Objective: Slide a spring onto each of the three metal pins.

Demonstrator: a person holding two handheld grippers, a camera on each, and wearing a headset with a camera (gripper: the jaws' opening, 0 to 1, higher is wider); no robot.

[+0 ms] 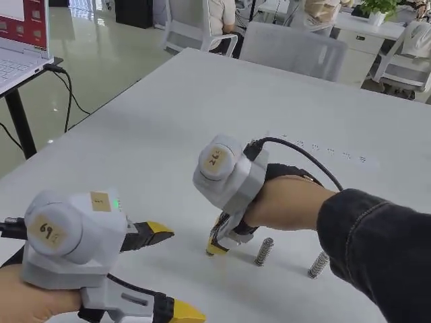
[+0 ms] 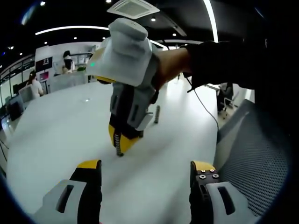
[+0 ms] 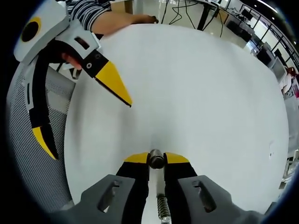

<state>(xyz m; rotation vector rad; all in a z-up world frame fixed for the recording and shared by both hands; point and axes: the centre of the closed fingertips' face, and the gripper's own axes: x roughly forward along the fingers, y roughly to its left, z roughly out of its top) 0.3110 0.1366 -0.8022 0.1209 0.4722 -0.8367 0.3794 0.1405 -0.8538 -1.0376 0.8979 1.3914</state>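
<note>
White table [image 1: 202, 101] lies open around right tongs [image 1: 216, 247] pinching a pin [image 3: 156, 159]; left tongs [image 2: 145, 164] spread.

White table [image 1: 202, 101], yellow-tipped black left claw [image 1: 183, 272], silvery spring [image 1: 264, 250], dark sleeve [image 1: 377, 249]

Open office: white tables [image 1: 202, 101], chairs [image 1: 289, 44], a laptop [image 1: 20, 40], seated people [image 1: 219, 17].

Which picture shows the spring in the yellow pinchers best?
The left gripper view: the spring shows side-on under the right gripper. The right gripper view sees it lengthwise between the jaws. In the head view, the gripper mostly covers it.
</note>
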